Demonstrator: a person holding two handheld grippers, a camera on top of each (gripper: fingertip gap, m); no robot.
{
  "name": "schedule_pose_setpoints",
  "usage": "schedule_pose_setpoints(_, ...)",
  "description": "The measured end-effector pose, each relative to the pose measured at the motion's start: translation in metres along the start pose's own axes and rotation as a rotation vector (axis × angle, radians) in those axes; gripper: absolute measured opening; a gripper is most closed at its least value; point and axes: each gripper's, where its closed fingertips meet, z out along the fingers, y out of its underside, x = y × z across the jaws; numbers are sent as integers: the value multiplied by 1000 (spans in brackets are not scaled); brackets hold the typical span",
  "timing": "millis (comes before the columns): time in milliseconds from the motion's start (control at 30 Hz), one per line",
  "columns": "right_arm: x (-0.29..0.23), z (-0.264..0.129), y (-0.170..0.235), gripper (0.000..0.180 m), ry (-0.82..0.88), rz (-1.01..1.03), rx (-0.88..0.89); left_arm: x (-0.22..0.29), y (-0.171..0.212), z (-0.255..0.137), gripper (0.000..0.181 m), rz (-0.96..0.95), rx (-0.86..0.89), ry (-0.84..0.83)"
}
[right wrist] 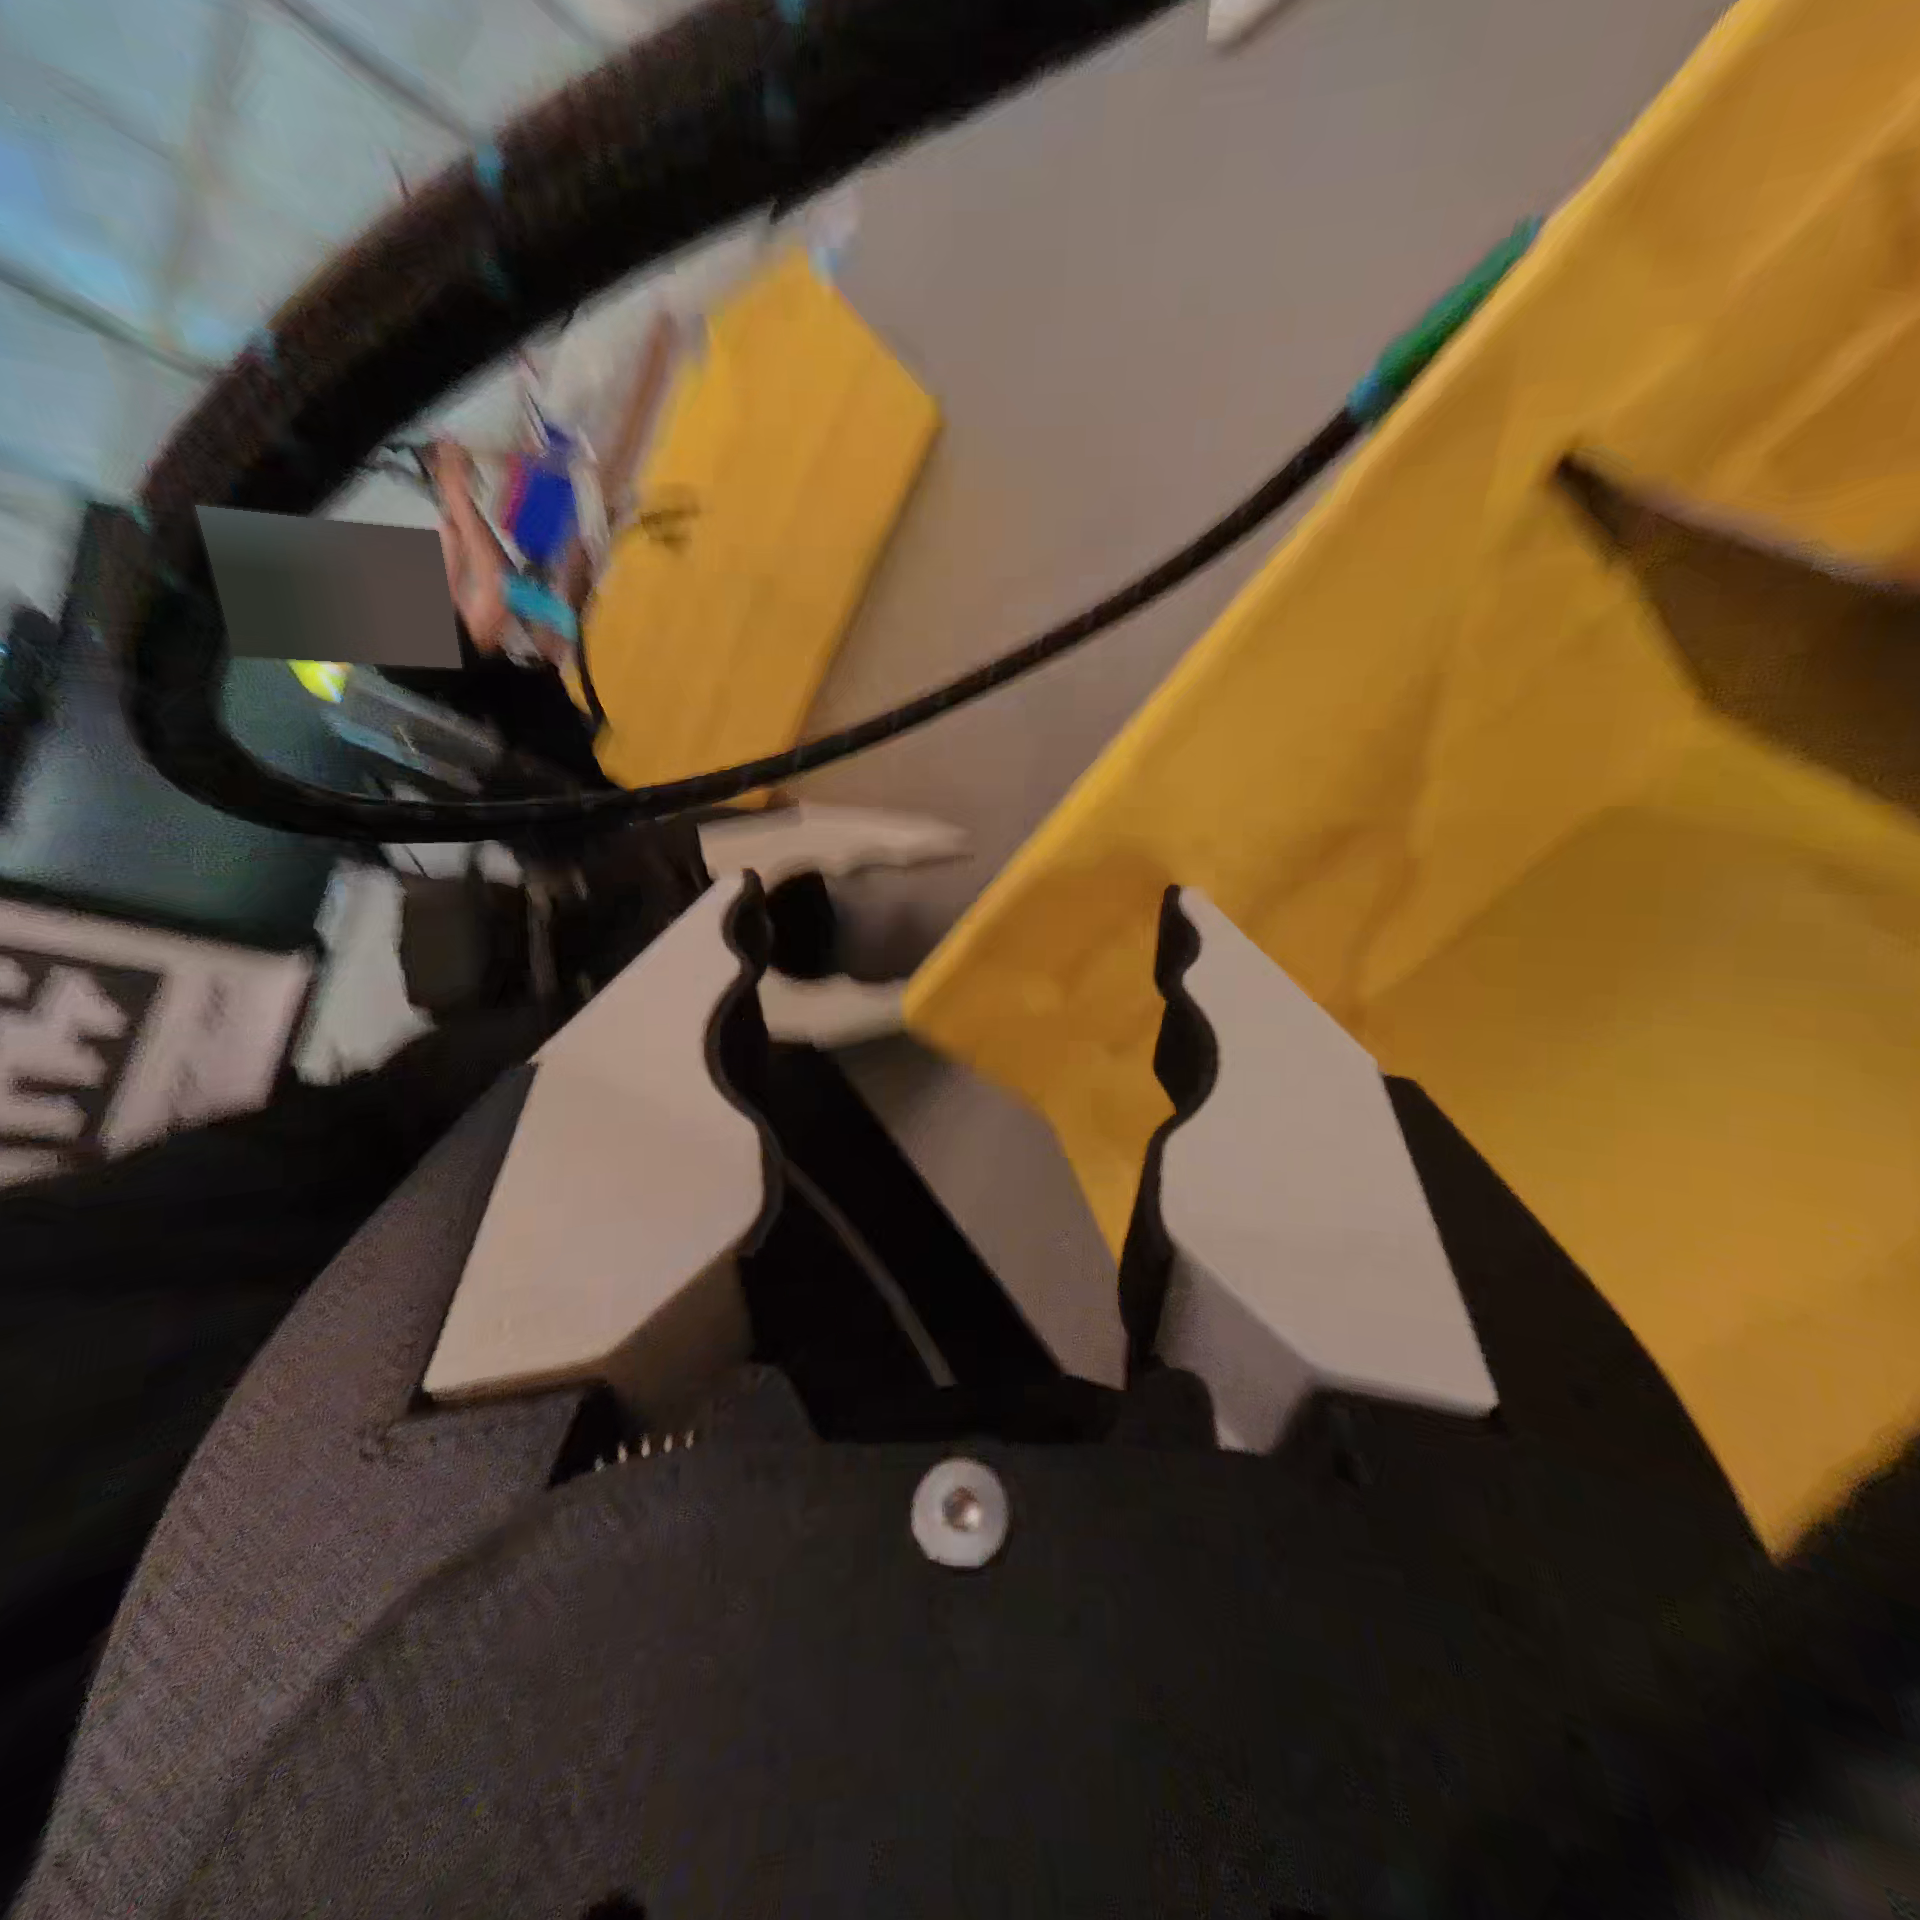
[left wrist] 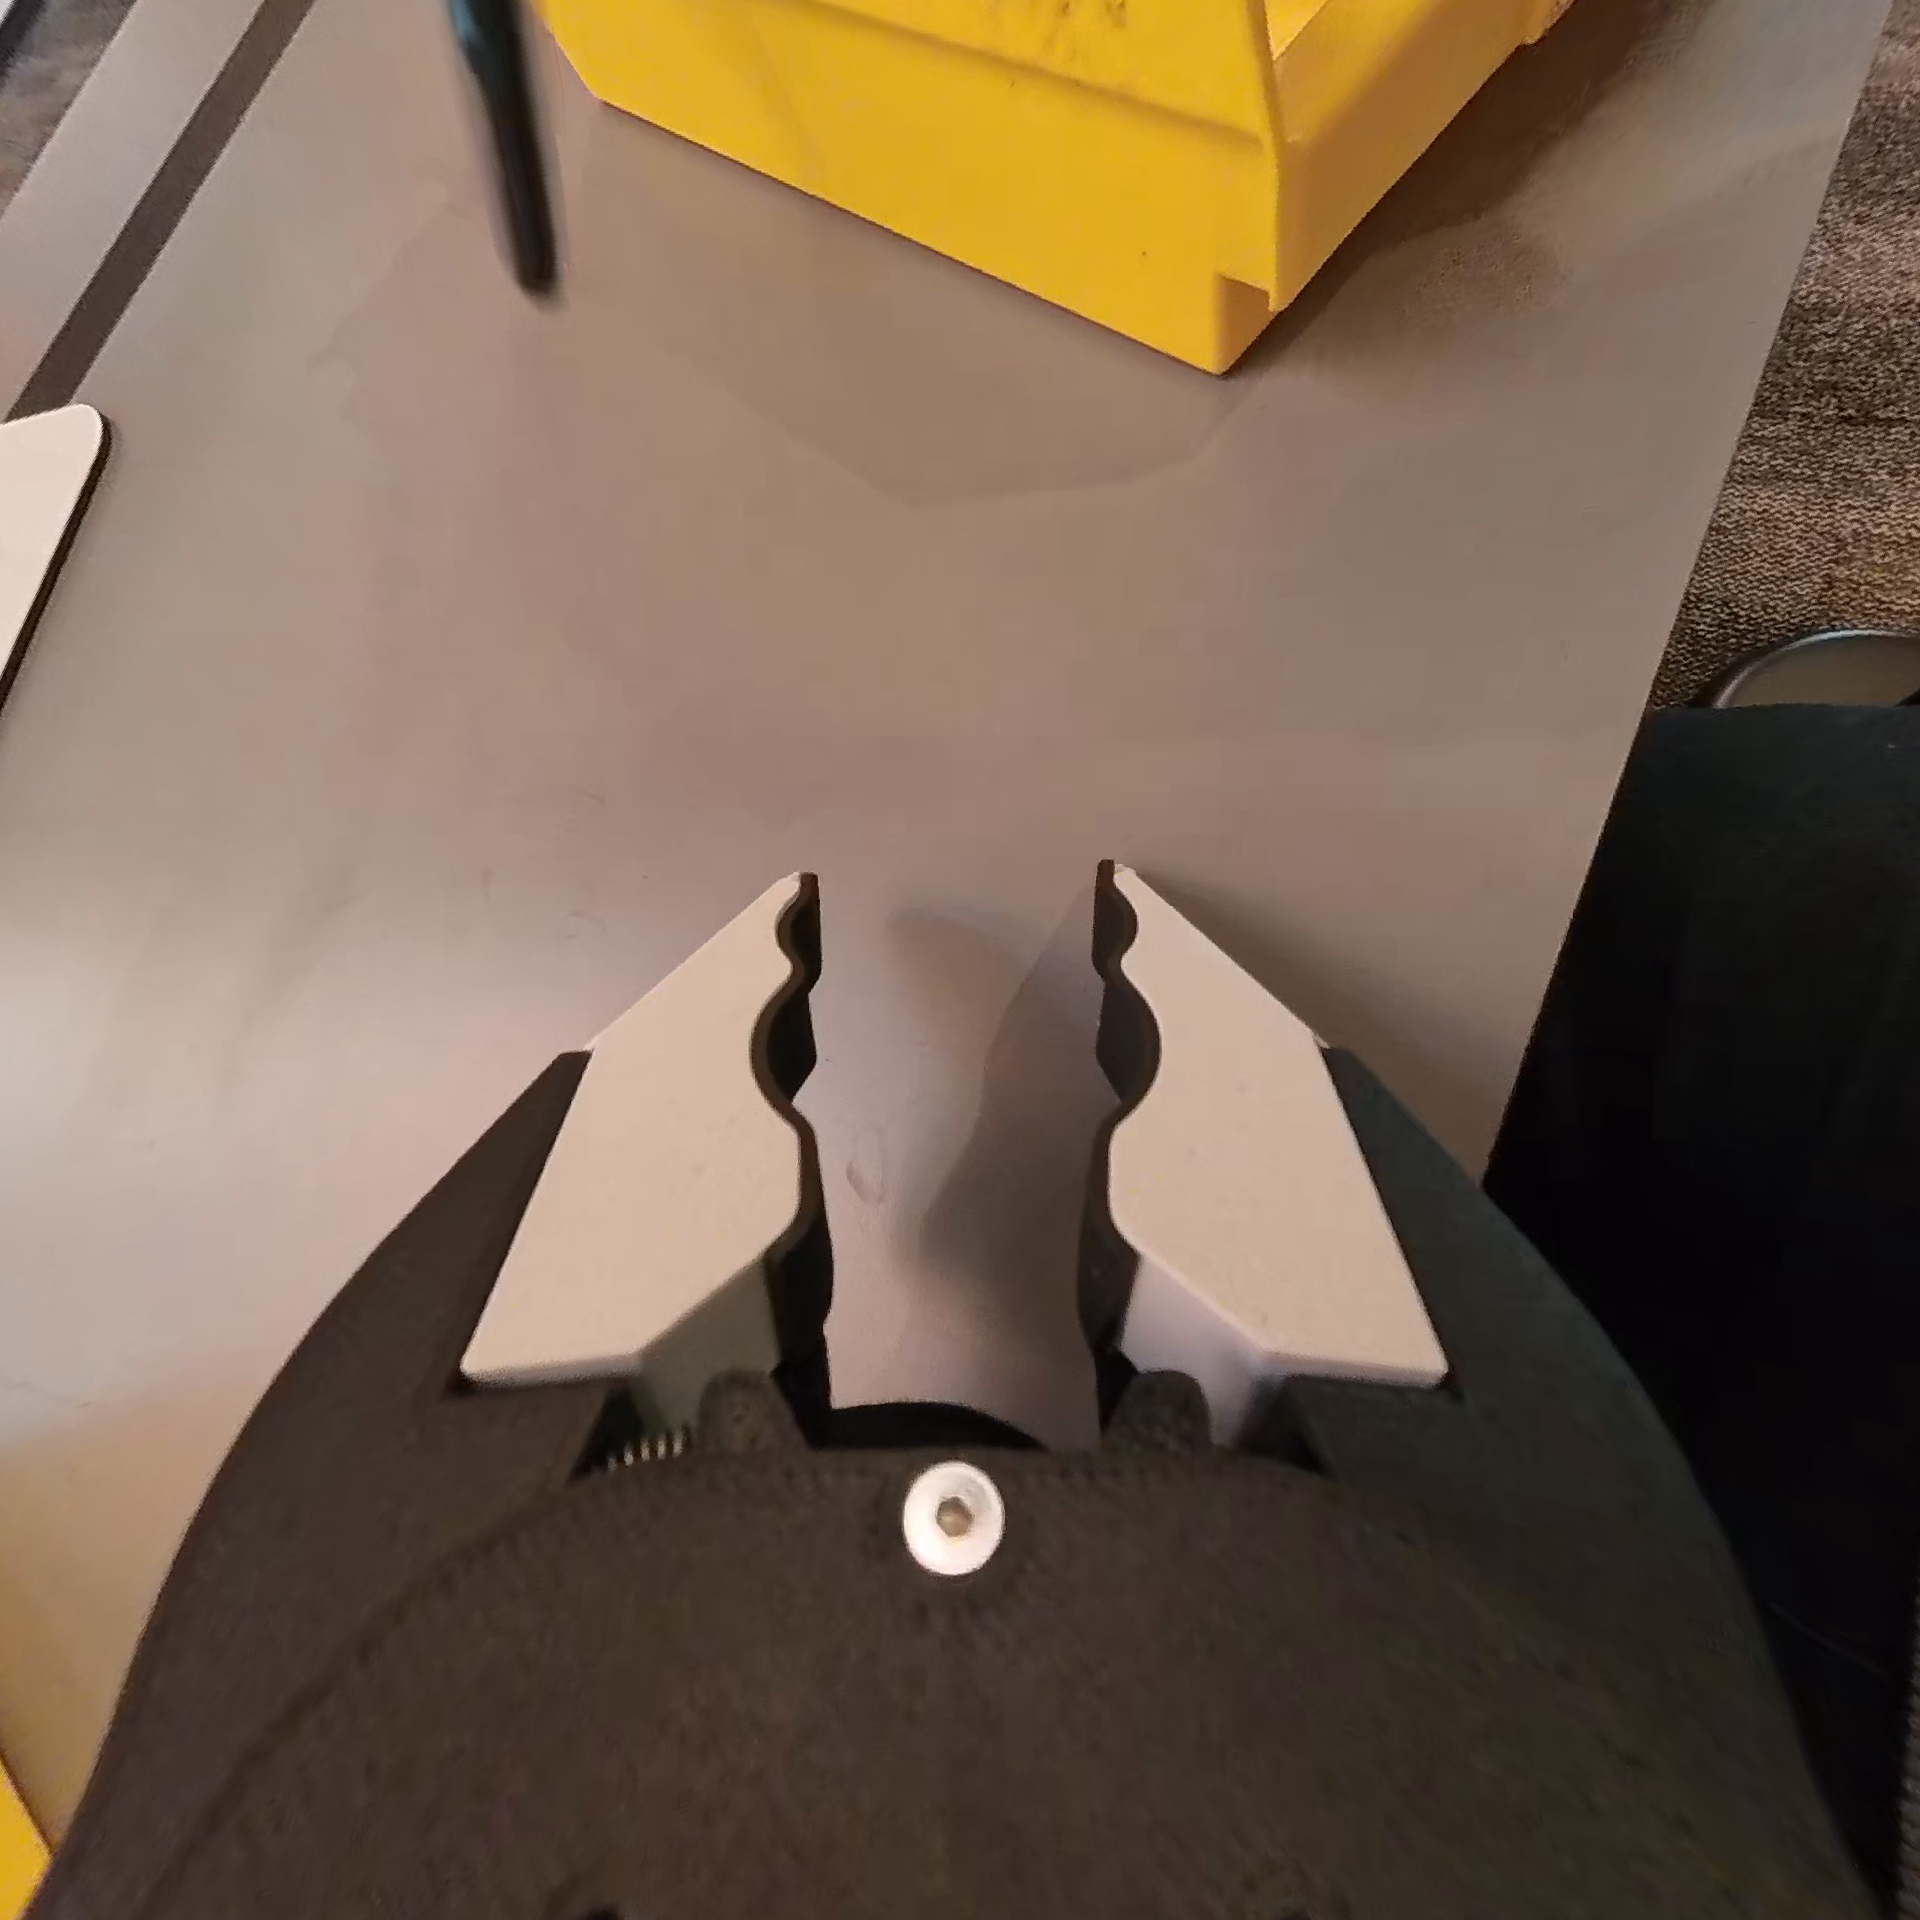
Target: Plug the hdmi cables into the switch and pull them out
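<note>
A grey tabletop [left wrist: 623, 644] is filling the left wrist view, with a yellow bin [left wrist: 1039, 156] standing at its far side. The left gripper [left wrist: 958, 883] is hovering over bare table, jaws parted and holding nothing. The right gripper [right wrist: 961, 899] is likewise standing released and empty, tilted beside a yellow bin wall [right wrist: 1455, 831]. A thin black cable [right wrist: 1039, 665] is arcing ahead of and above the right jaws, its long axis running from lower left to upper right. The right gripper is judged nearer to it. The switch is not visible in either view; its position cannot be told.
</note>
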Motion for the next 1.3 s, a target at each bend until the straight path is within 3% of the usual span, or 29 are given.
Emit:
schedule_pose_setpoints(67, -1, -1, 40, 73, 47, -101, -226, 1, 0, 0, 50, 3, 1, 4)
schedule_pose_setpoints(133, -4, -10, 69, 61, 46, -146, -388, 1, 0, 0, 51, 1, 2, 9)
schedule_pose_setpoints(200, -5, -27, 96, 63, 35, -199, -563, 1, 0, -1, 51, 0, 2, 9)
schedule_pose_setpoints(300, -13, -56, 107, 68, -47, -218, -695, 1, 0, 0, 51, 2, 2, 9)
schedule_pose_setpoints(433, 12, -108, 109, 71, 71, -344, -951, 1, 0, 0, 51, -1, 2, 9)
schedule_pose_setpoints(567, 32, -144, 64, 79, 236, -484, -1061, 0, 0, 0, 52, -1, 1, 7)
schedule_pose_setpoints(667, 54, -165, 10, 67, 373, -503, -1073, 0, 0, 0, 51, 3, 2, 4)
schedule_pose_setpoints(967, 88, -159, -146, 44, 699, -602, -864, 0, 0, 0, 52, 2, 4, 7)
schedule_pose_setpoints(1067, 100, -170, -114, 41, 672, -479, -1105, 0, 0, -1, 51, 3, 4, 8)
schedule_pose_setpoints(1200, 132, -248, -41, 39, 796, -237, -1604, 1, 0, -1, 51, 7, 7, 12)
schedule_pose_setpoints(1300, 136, -274, 5, 36, 728, -95, -1711, 1, -1, -1, 51, 9, 9, 17)
